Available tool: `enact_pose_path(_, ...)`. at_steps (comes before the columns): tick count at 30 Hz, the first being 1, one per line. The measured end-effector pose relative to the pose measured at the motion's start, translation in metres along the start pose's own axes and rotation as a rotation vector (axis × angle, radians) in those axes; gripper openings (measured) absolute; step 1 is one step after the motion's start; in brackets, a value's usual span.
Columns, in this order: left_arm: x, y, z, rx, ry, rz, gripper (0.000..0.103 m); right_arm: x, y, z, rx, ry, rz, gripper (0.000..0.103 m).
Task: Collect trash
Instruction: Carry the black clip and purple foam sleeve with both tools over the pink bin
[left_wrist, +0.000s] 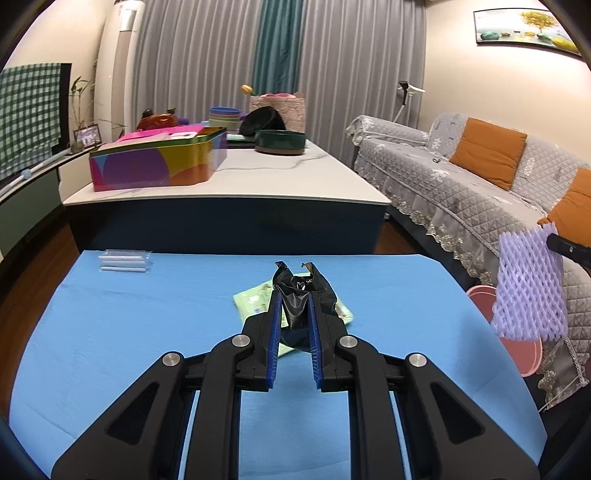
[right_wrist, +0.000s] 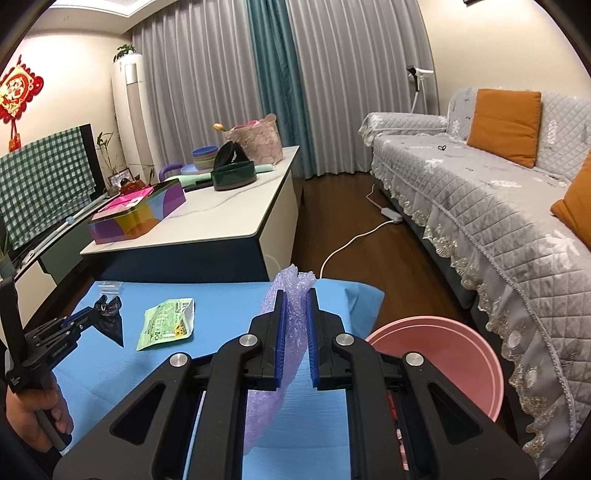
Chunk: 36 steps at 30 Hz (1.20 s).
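My left gripper (left_wrist: 293, 295) is shut on a crumpled black wrapper (left_wrist: 295, 291) and holds it just above the blue table (left_wrist: 147, 314); from the right wrist view I see that gripper (right_wrist: 98, 310) with the black wrapper (right_wrist: 110, 321) hanging from it. A green packet (right_wrist: 168, 323) lies flat on the blue table; it also shows under the left gripper (left_wrist: 255, 299). My right gripper (right_wrist: 295, 295) is shut on a purple foam net (right_wrist: 291, 321), which also hangs at the right edge of the left wrist view (left_wrist: 528, 288), above a pink bin (right_wrist: 443, 362).
A clear packet with white sticks (left_wrist: 123, 260) lies at the table's far left corner. Behind stands a white-topped table (left_wrist: 258, 177) with a colourful tin (left_wrist: 159, 162) and bowls. A grey sofa (right_wrist: 498, 206) runs along the right. A white power cable (right_wrist: 354, 240) lies on the floor.
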<state>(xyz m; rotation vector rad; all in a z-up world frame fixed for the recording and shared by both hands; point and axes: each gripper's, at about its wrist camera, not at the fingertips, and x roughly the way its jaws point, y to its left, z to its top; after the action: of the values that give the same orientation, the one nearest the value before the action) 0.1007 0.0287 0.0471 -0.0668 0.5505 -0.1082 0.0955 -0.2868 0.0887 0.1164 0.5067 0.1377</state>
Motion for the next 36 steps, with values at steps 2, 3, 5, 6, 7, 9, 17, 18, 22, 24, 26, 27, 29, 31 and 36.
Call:
enact_pose_path(2,-0.001,-0.007,0.0,0.009,-0.003,-0.01,0.014,-0.005,-0.004,0.001,-0.001,-0.01,-0.008,0.011)
enact_pose_path(3,-0.001,-0.009,0.0,0.012,-0.005,-0.013,0.014,-0.006,-0.005,0.001,-0.001,-0.013,-0.011,0.011)
enact_pose_path(5,-0.002,-0.015,0.0,0.018,-0.006,-0.023,0.014,-0.009,-0.009,0.002,0.0,-0.019,-0.017,0.011)
enact_pose_path(6,-0.002,-0.018,0.0,0.021,-0.007,-0.028,0.014,-0.012,-0.012,0.003,0.002,-0.024,-0.021,0.011)
enact_pose_path(7,-0.002,-0.021,-0.001,0.022,-0.006,-0.032,0.014,-0.013,-0.014,0.003,0.004,-0.027,-0.025,0.011)
enact_pose_path(9,-0.002,-0.026,-0.002,0.026,-0.005,-0.041,0.014,-0.016,-0.019,0.004,0.008,-0.033,-0.032,0.011)
enact_pose_path(17,-0.001,-0.048,-0.003,0.053,-0.004,-0.08,0.014,-0.025,-0.031,0.005,0.008,-0.052,-0.063,0.011)
enact_pose_path(18,0.0,-0.05,-0.002,0.056,-0.005,-0.084,0.014,-0.026,-0.032,0.005,0.008,-0.054,-0.067,0.011)
enact_pose_path(22,0.002,-0.057,-0.003,0.067,-0.003,-0.099,0.014,-0.028,-0.038,0.008,0.007,-0.059,-0.083,0.011)
enact_pose_path(24,0.004,-0.06,-0.003,0.071,-0.002,-0.105,0.014,-0.029,-0.041,0.009,0.009,-0.061,-0.09,0.011)
enact_pose_path(26,0.005,-0.065,-0.003,0.076,0.0,-0.113,0.014,-0.03,-0.045,0.01,0.013,-0.064,-0.097,0.011)
enact_pose_path(27,0.006,-0.067,-0.003,0.079,0.001,-0.118,0.014,-0.03,-0.047,0.011,0.015,-0.066,-0.101,0.011)
enact_pose_path(29,0.006,-0.071,-0.004,0.083,0.001,-0.124,0.014,-0.031,-0.051,0.012,0.019,-0.072,-0.11,0.011)
enact_pose_path(31,0.008,-0.075,-0.004,0.087,0.002,-0.131,0.014,-0.032,-0.053,0.014,0.021,-0.075,-0.114,0.011)
enact_pose_path(36,0.01,-0.086,-0.003,0.101,0.003,-0.15,0.014,-0.033,-0.062,0.019,0.028,-0.083,-0.131,0.011)
